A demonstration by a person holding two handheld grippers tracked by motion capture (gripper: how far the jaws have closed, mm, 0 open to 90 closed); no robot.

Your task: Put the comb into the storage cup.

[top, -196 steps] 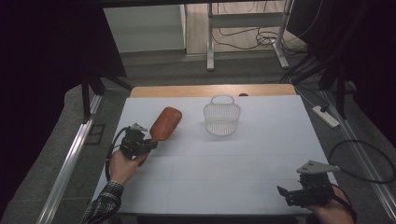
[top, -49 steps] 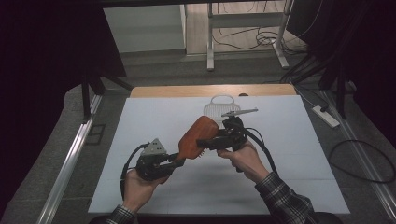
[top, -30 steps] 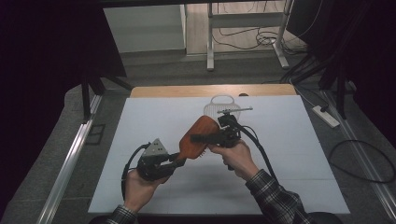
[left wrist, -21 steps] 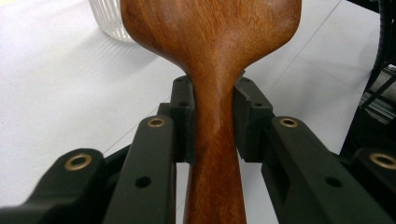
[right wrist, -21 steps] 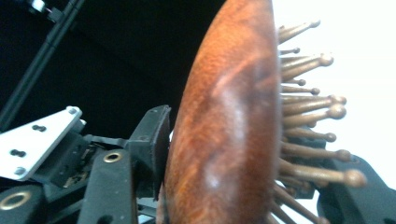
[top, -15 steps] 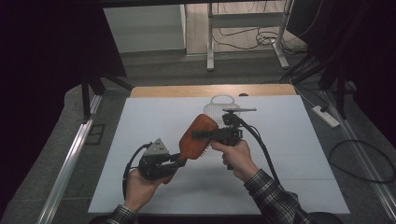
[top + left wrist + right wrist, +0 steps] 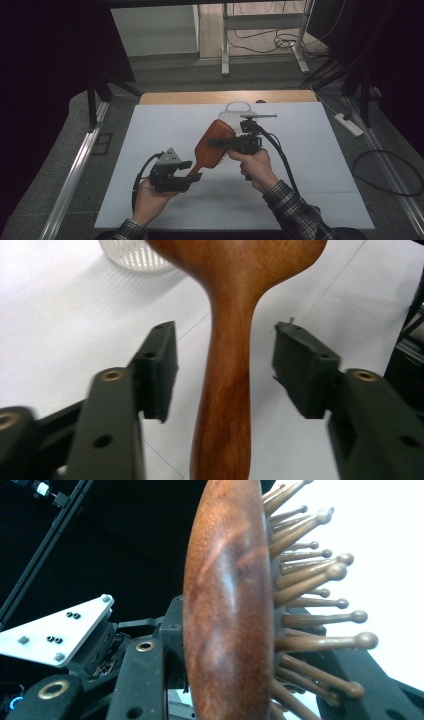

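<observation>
A wooden paddle hairbrush (image 7: 210, 155) hangs above the white table, head up toward the right. My right gripper (image 7: 216, 145) is shut on the brush head (image 7: 225, 610), whose wooden bristles (image 7: 310, 580) stick out to one side. My left gripper (image 7: 192, 173) sits at the lower end of the brush. Its jaws have just been opening, and the handle (image 7: 225, 405) stands between them. Both pads (image 7: 160, 365) are clear of the wood, with a gap on each side.
A white slotted basket (image 7: 239, 112) stands at the back of the table (image 7: 320, 165), just behind the right gripper and near the wooden edge strip (image 7: 200, 97). The basket (image 7: 132, 252) is also in the left gripper view. Cables trail from both grippers.
The right gripper came up from the front right corner and closed on the brush head. The left gripper's jaws, shut on the handle before, have spread off it. Brush and hands barely moved lately.
</observation>
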